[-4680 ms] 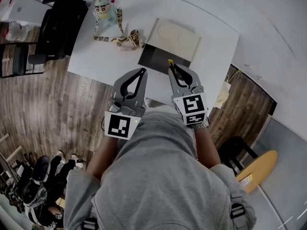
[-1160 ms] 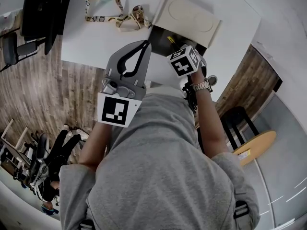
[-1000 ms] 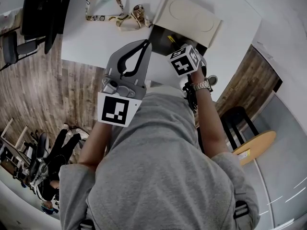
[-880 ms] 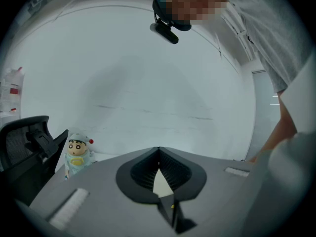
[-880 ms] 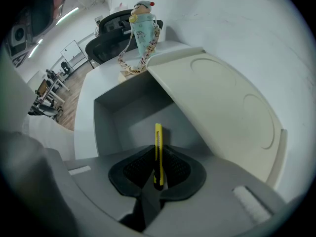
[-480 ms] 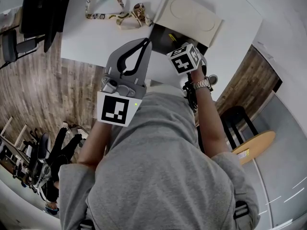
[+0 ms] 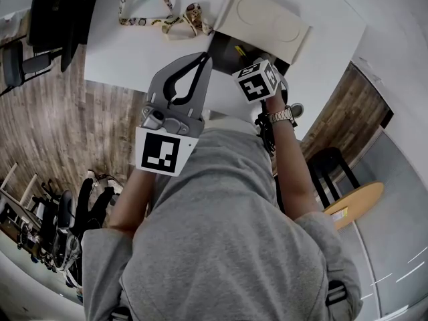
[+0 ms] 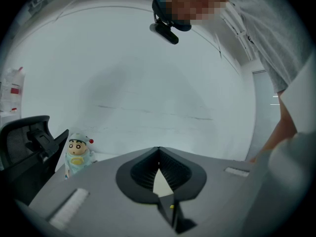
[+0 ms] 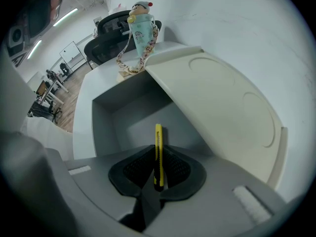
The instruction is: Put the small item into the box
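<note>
Right tool (image 9: 159,148) is clamped on the slim yellow utility knife (image 9: 158,162). The knife stands edge-on between the pads with its far end sticking out past the tips. From the right gripper view it points into the open grey box (image 9: 103,127); I can't tell if the tip touches the box floor. The box's cream lid (image 9: 222,107) is tilted back on the far right side. Left tool (image 8: 158,151) has its tips together with nothing gripped, held above the white bench (image 7: 134,52) just left of the box. A cartoon-boy figure bottle (image 8: 76,154) with a patterned lanyard (image 7: 175,20) sits further back, near the black office chair (image 8: 24,142).
</note>
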`<action>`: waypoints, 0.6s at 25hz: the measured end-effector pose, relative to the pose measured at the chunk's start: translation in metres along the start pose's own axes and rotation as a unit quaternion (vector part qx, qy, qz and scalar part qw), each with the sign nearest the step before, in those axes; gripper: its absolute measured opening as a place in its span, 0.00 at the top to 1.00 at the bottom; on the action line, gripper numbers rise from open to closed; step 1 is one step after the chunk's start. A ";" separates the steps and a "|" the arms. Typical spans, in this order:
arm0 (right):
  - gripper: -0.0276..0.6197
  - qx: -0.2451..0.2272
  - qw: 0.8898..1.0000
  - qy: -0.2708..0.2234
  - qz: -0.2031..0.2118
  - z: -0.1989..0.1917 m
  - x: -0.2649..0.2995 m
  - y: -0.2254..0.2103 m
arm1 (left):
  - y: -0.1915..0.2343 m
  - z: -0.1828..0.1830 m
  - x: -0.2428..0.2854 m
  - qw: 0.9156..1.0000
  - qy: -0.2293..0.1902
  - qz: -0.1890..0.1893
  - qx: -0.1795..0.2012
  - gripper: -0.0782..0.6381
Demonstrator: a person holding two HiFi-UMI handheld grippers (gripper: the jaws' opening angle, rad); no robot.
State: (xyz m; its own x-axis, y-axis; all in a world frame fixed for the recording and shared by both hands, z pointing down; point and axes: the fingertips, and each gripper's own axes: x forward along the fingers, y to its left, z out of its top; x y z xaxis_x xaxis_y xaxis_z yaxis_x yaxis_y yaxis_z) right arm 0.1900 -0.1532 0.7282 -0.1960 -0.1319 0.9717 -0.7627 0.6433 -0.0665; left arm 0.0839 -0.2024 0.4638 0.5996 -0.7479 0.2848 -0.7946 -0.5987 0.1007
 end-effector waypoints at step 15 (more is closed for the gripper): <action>0.82 0.008 1.000 -0.001 -0.012 -0.004 -0.005 -0.004 | 0.000 0.000 -0.009 1.000 -0.004 0.003 0.000 0.89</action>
State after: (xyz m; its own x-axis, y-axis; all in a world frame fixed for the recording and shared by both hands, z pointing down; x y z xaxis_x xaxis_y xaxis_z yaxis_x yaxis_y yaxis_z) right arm 0.1967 -0.1526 0.7240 -0.1789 -0.1489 0.9725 -0.7773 0.6273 -0.0470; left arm 0.0787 -0.1959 0.4615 0.5953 -0.7537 0.2784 -0.7984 -0.5937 0.0998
